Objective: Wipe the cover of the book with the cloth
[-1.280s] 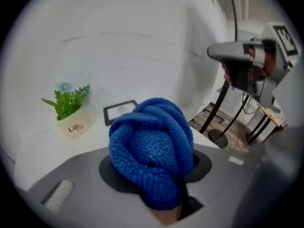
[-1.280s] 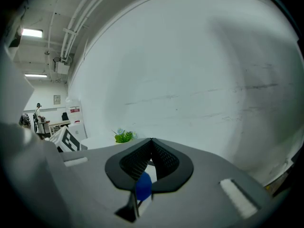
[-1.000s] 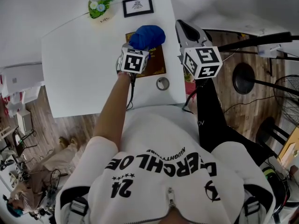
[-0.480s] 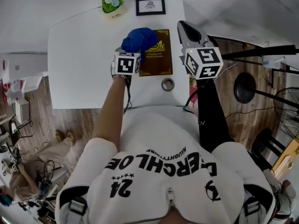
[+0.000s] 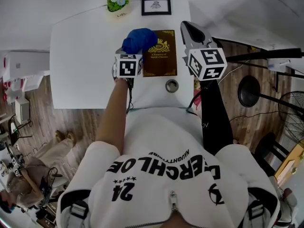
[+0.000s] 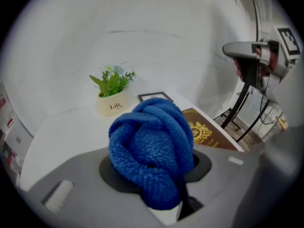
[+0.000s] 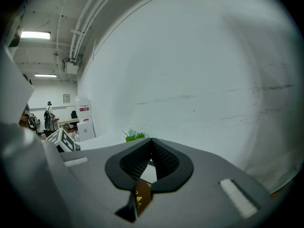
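A brown book (image 5: 161, 53) with gold print lies flat on the white table (image 5: 80, 61). A bunched blue cloth (image 5: 138, 40) rests over the book's upper left corner, and my left gripper (image 5: 134, 49) is shut on it. In the left gripper view the cloth (image 6: 151, 151) fills the jaws, with the book (image 6: 211, 136) just to its right. My right gripper (image 5: 186, 27) hovers beside the book's right edge, shut and holding nothing. Its own view shows the gripper (image 7: 151, 141) with jaws meeting at the tips and a sliver of the book (image 7: 142, 198) below.
At the table's far edge stand a small potted plant (image 5: 118, 2) and a black picture frame (image 5: 156, 6). A small round metal object (image 5: 171, 85) lies near the front edge, below the book. A black stand (image 5: 249, 77) rises from the floor to the right.
My left gripper has slid the cloth leftward across the cover, so more of the book shows. The right gripper has stayed beside the book.
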`<state>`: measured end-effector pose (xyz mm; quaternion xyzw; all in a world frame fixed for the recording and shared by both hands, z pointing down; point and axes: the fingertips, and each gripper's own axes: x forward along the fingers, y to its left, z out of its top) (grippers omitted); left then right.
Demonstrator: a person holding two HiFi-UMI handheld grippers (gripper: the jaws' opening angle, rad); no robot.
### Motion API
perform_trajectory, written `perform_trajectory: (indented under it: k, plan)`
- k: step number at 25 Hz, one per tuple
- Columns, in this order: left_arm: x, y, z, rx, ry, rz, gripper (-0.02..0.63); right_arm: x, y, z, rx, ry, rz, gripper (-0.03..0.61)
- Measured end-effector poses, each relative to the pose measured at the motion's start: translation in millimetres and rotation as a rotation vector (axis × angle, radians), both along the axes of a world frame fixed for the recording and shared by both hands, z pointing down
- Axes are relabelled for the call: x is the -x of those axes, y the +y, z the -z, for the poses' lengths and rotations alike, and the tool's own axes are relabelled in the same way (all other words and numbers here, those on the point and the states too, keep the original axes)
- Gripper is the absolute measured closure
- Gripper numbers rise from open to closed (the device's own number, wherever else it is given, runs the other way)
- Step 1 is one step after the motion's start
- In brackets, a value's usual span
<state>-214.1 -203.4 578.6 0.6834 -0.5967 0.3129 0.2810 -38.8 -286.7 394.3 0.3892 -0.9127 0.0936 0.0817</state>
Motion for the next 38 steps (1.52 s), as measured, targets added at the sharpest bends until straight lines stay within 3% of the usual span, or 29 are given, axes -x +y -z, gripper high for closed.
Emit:
perform_trajectory:
  k: [8,13,16,24,38]
  plan:
    - [-69.2,-19.1,37.8,-0.099,0.061,-0.153,0.374,-17.6,4.9,0.7,0.004,0.002,-0.035,0.577]
    - [-121.1,-12.6,22.4,-0.044,0.107,-0.254,0.374,-29.6,5.1,-2.3,0.011,0.004,-0.059,0.577]
    - [-134.2,-2.9,-4.1,0.02,0.091,-0.29,0.374,-33.4,6.7,-2.9,0.013,0.006,-0.066,0.577]
    - [-118.2,4.9,-9.0,0.021,0.09,-0.266,0.376,-27.8,9.8,1.1,0.005,0.01,-0.053,0.577]
    - [-28.9,37.9,-13.8,0.048,0.071,-0.039,0.376,14.5,19.5,5.8,0.0,0.007,0.048,0.577]
